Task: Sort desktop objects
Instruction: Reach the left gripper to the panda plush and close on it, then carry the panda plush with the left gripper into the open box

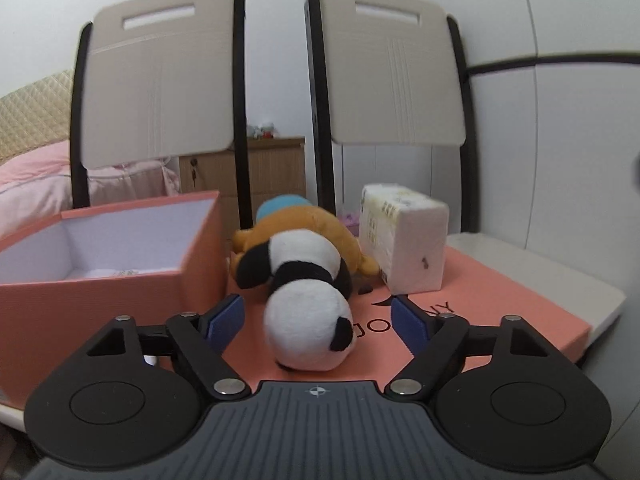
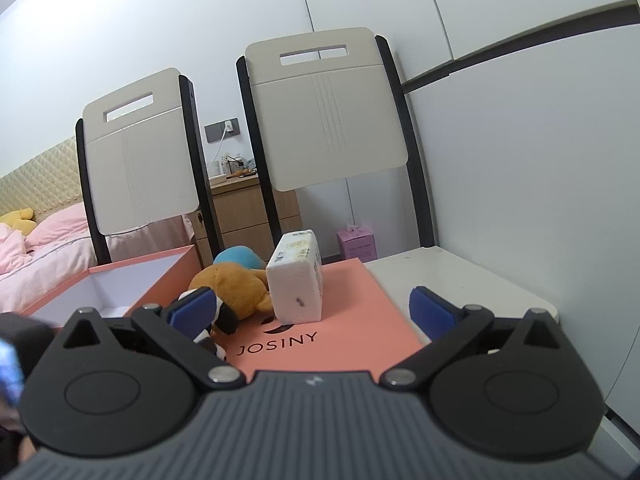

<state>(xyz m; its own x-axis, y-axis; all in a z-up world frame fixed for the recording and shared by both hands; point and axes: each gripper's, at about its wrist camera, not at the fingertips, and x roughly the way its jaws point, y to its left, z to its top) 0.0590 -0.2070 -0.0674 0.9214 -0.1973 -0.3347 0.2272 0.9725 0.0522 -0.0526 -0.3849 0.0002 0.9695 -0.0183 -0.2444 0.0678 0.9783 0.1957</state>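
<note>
Right wrist view: salmon lid (image 2: 352, 320) on white table (image 2: 460, 280), two chairs (image 2: 328, 112) behind.

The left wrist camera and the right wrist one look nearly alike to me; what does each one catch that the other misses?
Only the left wrist view shows the panda plush whole, lying between the open left gripper.

Only the right wrist view shows the wall socket, the yellow toy on the bed, the full JOSINY lid lettering, and the open right gripper.

Both show the tissue pack, brown plush, open pink box and two chairs.
</note>
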